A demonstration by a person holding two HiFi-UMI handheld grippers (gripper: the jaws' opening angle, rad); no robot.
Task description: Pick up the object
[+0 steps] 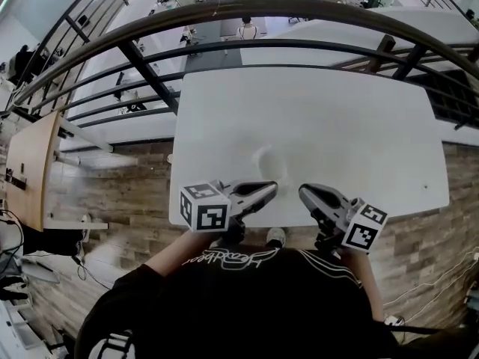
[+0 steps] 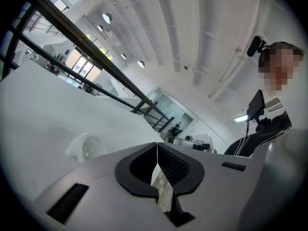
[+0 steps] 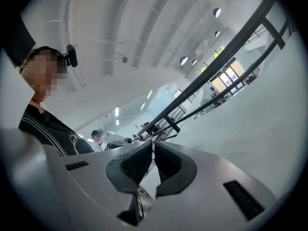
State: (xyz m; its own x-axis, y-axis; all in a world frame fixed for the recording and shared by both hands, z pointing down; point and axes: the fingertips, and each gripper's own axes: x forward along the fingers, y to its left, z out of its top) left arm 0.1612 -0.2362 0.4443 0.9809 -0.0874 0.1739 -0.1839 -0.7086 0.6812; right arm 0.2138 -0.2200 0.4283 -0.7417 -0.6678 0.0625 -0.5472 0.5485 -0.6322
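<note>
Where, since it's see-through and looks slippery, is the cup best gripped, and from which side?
Across its wall near the rim, from above: the cup seems to lie tipped on the table. The left gripper looks nearest; its shut jaws must open first.

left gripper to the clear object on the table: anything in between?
Nothing. Only bare white table lies between the left gripper and the clear object. The head view shows it, and the left gripper view agrees.

Table (image 1: 337,118) white. Object (image 1: 271,163) see-thru, whitish. Left gripper (image 1: 274,187) & right gripper (image 1: 302,191) grey, pads (image 2: 174,165) black, cubes (image 1: 203,208) w/ blk-n-white squares. Floor (image 1: 127,193) brown planks. Shirt (image 1: 247,305) black w/ white lines.
</note>
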